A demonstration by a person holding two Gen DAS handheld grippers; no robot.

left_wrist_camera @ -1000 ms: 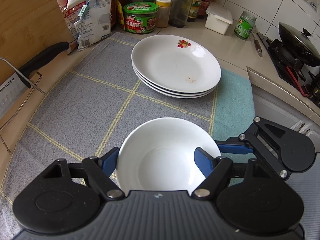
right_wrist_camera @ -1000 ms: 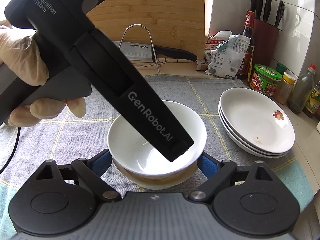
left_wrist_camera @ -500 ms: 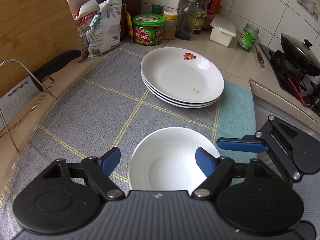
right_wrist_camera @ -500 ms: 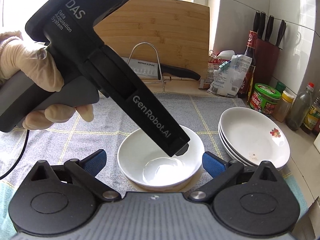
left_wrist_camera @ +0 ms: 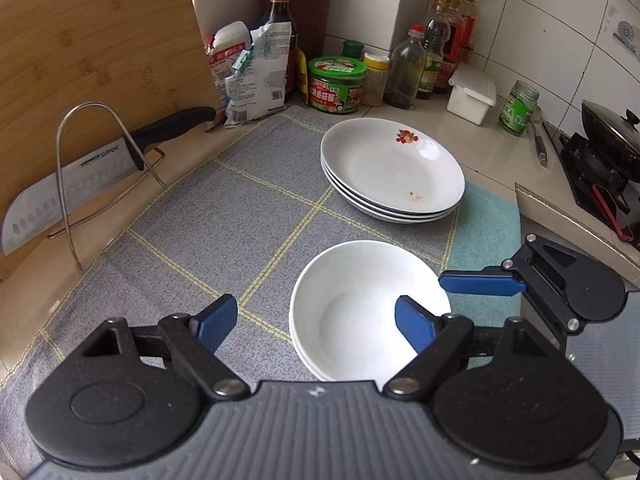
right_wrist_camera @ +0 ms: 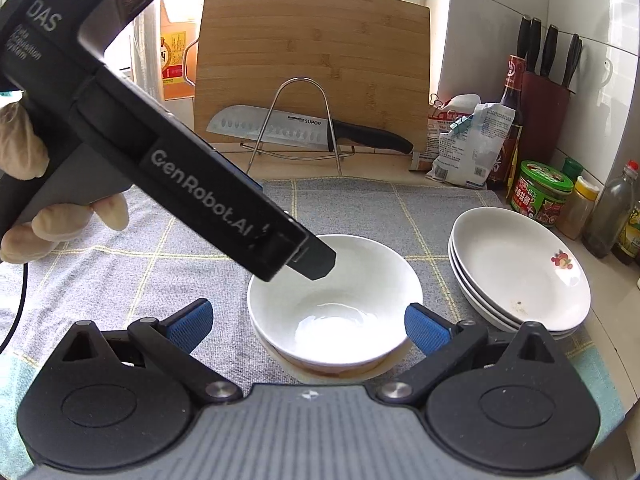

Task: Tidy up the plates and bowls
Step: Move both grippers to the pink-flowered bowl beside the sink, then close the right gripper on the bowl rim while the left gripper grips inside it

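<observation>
A white bowl sits nested on other bowls on the grey checked mat; it also shows in the right wrist view. A stack of white plates with a small fruit print stands behind it, and shows at the right in the right wrist view. My left gripper is open, raised above the bowl's left side, holding nothing. My right gripper is open and empty, its fingers either side of the bowl stack, just short of it. The left gripper's body crosses the right wrist view from the upper left.
A bamboo cutting board and a cleaver on a wire rack stand at the back. Sauce bottles, jars and bags line the wall. A knife block stands in the corner. A stove with a wok lies right.
Both grippers have drawn back and up from the bowl, which stays on the stack. The left gripper has let go of the bowl and shifted left.
</observation>
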